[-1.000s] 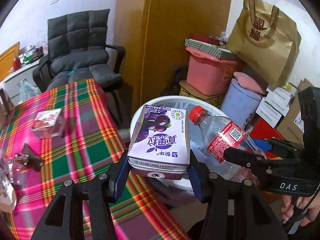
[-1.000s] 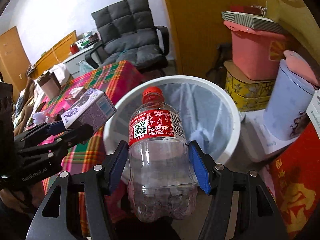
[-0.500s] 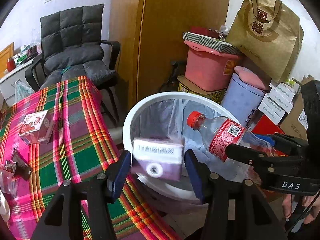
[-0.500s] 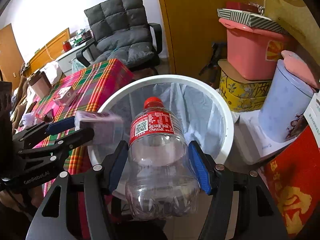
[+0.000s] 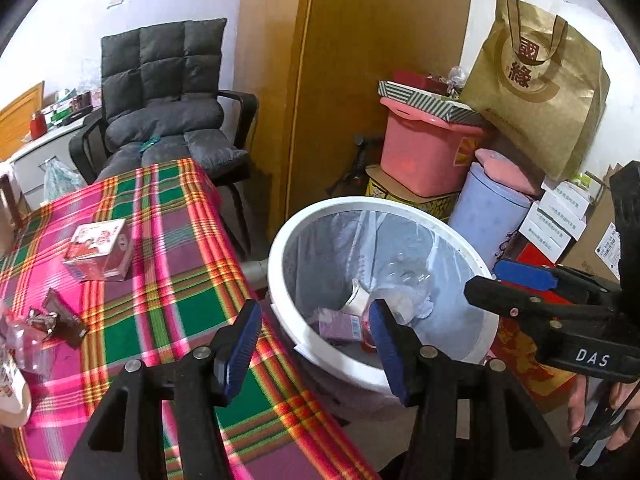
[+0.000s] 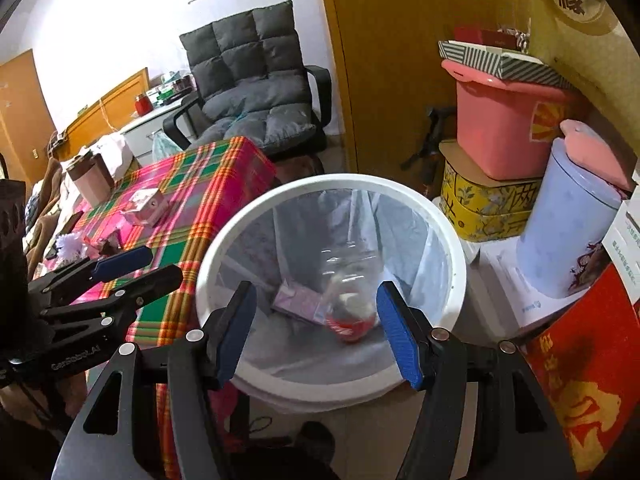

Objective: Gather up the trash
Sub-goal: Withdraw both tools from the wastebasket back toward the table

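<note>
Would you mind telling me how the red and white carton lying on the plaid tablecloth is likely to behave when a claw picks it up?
The red and white carton looks like thin card, so probably light and crushable under a hard squeeze. Lying flat on the plaid tablecloth, its flat sides should neither roll nor tip.

light: indoor, fairly bright, even; strongest on the white wall point(image 6: 120, 32) top left, blown out in right wrist view
glare: small highlights on the bin liner point(image 5: 404, 276)
shadows: soft, dark under the chair point(image 5: 168, 120)
blur: plastic bottle point(image 6: 348, 292) in the bin smeared; tablecloth point(image 5: 168, 292) soft near edge
distortion: strong fisheye, door + walls bow, black vignette in corners
</note>
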Motion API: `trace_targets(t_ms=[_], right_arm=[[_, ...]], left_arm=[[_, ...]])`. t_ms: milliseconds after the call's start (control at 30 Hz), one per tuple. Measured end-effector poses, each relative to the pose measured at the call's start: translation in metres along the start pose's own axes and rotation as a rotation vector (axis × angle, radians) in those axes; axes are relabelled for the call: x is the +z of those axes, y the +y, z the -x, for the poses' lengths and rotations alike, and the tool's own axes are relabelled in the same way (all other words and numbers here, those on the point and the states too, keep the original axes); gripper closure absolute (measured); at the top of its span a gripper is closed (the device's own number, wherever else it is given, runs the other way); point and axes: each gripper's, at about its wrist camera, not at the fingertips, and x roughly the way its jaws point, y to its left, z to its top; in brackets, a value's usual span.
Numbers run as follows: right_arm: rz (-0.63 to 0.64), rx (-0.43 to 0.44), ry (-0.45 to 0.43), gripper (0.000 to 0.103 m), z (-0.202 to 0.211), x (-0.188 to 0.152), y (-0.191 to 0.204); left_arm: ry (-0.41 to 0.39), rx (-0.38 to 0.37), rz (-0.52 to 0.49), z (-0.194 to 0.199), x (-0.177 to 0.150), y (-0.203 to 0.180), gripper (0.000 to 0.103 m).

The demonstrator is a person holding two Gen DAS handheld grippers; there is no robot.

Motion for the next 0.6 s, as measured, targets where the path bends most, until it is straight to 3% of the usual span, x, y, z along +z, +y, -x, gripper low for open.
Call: trace_targets(t_ms=[600], right_arm=[[0.055, 0.117, -0.026, 0.039, 0.024, -0.019, 0.055]], left_arm=[[-0.051, 0.132, 0.095, 0.08, -0.037, 0.038, 0.048]])
